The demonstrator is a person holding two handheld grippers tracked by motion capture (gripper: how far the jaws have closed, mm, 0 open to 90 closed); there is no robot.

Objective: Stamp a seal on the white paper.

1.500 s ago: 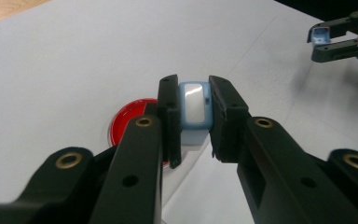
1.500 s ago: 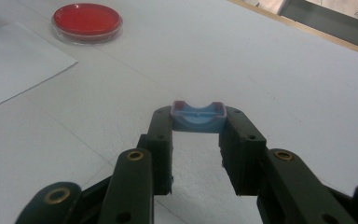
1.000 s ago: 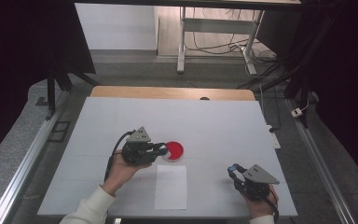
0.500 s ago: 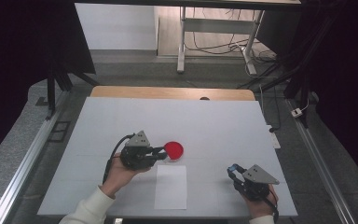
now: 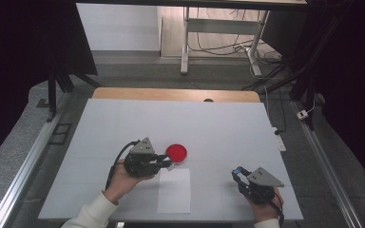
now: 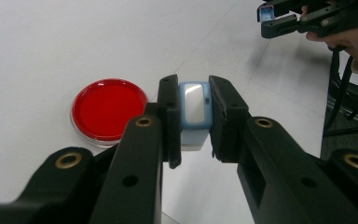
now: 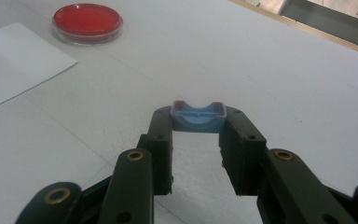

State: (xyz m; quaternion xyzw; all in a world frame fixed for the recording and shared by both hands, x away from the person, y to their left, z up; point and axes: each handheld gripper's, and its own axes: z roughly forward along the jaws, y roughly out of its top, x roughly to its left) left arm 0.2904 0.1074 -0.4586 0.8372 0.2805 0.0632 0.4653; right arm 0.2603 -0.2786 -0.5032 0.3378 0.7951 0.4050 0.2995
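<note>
Two grips: our left gripper [image 6: 193,122] clamps the pale blue block [image 6: 194,112] beside the red dish [image 6: 108,110], while our right gripper [image 7: 198,122] pinches a blue cap [image 7: 198,115], likely for joining them.

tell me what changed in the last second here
The left gripper slid a little toward the person along the table, ending beside the near edge of the red dish. It stays shut on the pale blue block. The dish, the white paper sheet and the right gripper, shut on its small blue piece, stayed where they were.
</note>
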